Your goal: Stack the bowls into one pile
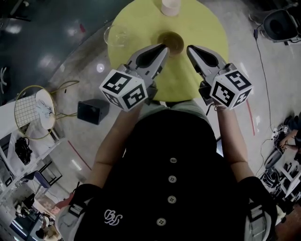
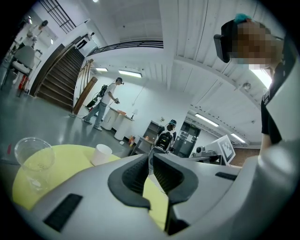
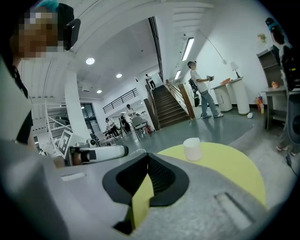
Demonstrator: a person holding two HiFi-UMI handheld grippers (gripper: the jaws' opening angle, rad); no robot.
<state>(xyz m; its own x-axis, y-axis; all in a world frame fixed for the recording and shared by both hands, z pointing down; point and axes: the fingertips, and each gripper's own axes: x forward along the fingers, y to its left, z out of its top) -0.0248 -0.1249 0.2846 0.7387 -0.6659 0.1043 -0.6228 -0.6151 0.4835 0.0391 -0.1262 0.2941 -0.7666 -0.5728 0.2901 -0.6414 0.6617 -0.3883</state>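
A clear glass bowl [image 1: 117,35] sits at the left rim of the round yellow table [image 1: 207,28]; the left gripper view shows this clear bowl [image 2: 33,161] too. An amber see-through bowl [image 1: 171,42] stands at the table's middle. My left gripper [image 1: 163,47] and right gripper [image 1: 190,48] hover side by side over the near half of the table, their tips flanking the amber bowl. Both are shut with nothing between the jaws, as my left gripper [image 2: 150,159] and right gripper [image 3: 148,157] show in their own views. The amber bowl is hidden in both gripper views.
A white cup [image 1: 170,7] stands at the table's far edge, also visible as the cup [image 2: 101,153] and the cup [image 3: 192,148]. On the floor to the left are a black box [image 1: 93,111] and a wire stool [image 1: 34,110]. People stand by a counter and stairs far behind.
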